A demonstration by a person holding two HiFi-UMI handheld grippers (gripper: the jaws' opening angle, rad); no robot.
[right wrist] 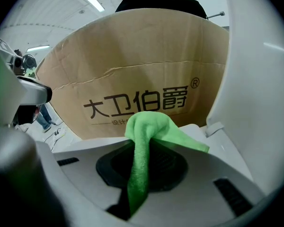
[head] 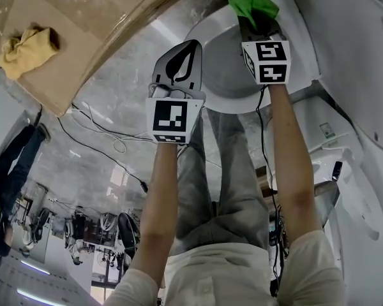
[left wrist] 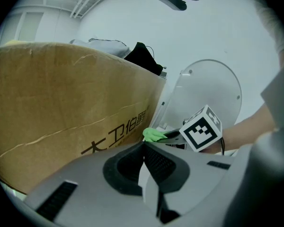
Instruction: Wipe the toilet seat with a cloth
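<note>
Right tongs (head: 253, 19) clenched on green cloth (head: 249, 0), at far side of toilet seat (head: 205, 29), contact unclear | left tongs (head: 190, 48) pressed together, empty, just left | cloth likely light, soft, limp: grip a bunched fold, let the tail drape.

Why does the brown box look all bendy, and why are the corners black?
Left gripper view: the wide lens bows the box and blackens the corners. Right gripper view: same curve and dark corners, while the cloth up close stays sharp. Head view: the edges bend too.
</note>
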